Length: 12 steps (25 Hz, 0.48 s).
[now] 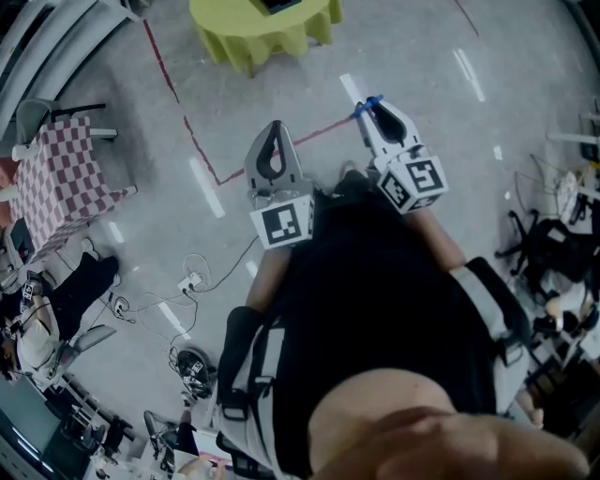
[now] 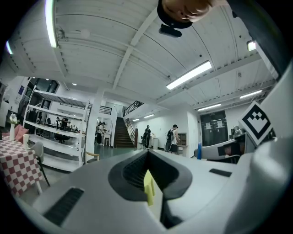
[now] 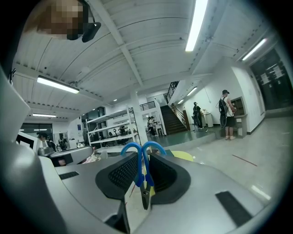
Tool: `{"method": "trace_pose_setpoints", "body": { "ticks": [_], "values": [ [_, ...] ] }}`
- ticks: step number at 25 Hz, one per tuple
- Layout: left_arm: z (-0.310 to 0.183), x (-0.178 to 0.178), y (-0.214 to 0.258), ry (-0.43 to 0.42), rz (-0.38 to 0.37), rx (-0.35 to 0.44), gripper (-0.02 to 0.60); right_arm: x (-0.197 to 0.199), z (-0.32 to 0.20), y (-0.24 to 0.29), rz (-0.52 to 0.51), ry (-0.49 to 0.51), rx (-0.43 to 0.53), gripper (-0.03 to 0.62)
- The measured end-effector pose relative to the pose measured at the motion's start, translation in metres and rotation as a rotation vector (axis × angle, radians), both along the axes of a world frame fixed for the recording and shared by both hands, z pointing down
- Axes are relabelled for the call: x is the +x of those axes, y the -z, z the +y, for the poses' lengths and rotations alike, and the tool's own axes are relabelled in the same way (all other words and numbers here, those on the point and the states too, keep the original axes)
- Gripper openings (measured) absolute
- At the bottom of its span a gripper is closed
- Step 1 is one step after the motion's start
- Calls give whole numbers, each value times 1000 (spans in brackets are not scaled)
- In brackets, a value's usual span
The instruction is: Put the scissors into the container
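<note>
Both grippers are held out in front of the person's body, over the floor. The right gripper (image 1: 373,111) (image 3: 143,179) is shut on a pair of scissors (image 3: 142,170). Their blue handle loops (image 1: 372,101) stick out past the jaw tips, and the grey blades point back toward the camera. My left gripper (image 1: 273,133) (image 2: 147,160) is shut with nothing held; only a thin yellow sliver shows in the slit between its jaws. No container shows in any view.
A yellow-covered table (image 1: 262,28) stands ahead, and a red-checkered table (image 1: 56,183) with chairs to the left. Red tape (image 1: 202,150) runs across the grey floor. Cables (image 1: 187,281) lie at the lower left, and chairs and gear (image 1: 553,244) crowd the right. Distant people (image 2: 173,137) stand near stairs.
</note>
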<state>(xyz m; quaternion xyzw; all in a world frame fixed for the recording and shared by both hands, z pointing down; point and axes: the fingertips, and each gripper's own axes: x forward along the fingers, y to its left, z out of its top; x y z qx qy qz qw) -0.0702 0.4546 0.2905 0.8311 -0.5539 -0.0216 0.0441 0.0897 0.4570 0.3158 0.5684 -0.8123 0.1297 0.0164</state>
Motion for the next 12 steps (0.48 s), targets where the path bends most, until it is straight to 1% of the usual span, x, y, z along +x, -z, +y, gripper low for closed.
{"method": "trace_pose_setpoints", "body": {
  "ticks": [4,7,12],
  "values": [
    [-2,-4,-2,-7,-1,12,-3,-5,-2,-3,-7,-7,1,77],
    [-6,-6,-4,-4,6,4,-3,-10,-8,-5,-7,-4,0,77],
    [-25,-5,-11,-4,1,-8,-3,-14,-34,-8,-8,9,10,77]
  ]
}}
